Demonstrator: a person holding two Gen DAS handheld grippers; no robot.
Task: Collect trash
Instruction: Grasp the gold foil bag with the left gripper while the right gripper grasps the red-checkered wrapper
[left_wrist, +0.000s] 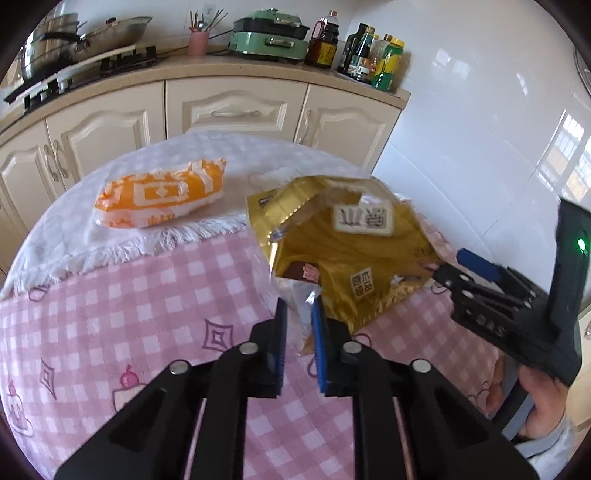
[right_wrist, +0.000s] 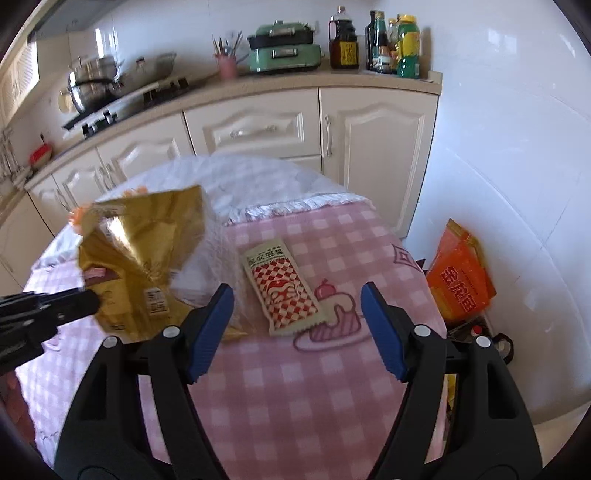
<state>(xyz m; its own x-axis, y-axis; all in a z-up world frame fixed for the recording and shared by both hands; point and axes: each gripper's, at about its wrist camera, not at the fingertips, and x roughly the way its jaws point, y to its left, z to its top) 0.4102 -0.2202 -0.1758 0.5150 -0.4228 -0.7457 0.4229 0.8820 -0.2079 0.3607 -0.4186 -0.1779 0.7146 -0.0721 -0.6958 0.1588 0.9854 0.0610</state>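
Left view only: your orange packet (left_wrist: 160, 194) lies on the white towel (left_wrist: 70, 243).
Left gripper (left_wrist: 298, 317): fingers pinch the gold bag (left_wrist: 343, 251), lifted over the counter (left_wrist: 147, 295).
Right gripper (right_wrist: 297, 321): fingers spread wide, empty.
Right view only: your checked sachet (right_wrist: 282, 288) lies flat between them; orange bag (right_wrist: 460, 280) sits below the counter edge.

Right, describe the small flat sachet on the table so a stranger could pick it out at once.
Start at the pink checked tablecloth covering the table. The sachet lies flat on it, ahead of the open right claw, beside a printed cake motif. Unlike the big crinkled gold bag to its left, it is small, cream-edged and covered in a red-and-white check pattern.
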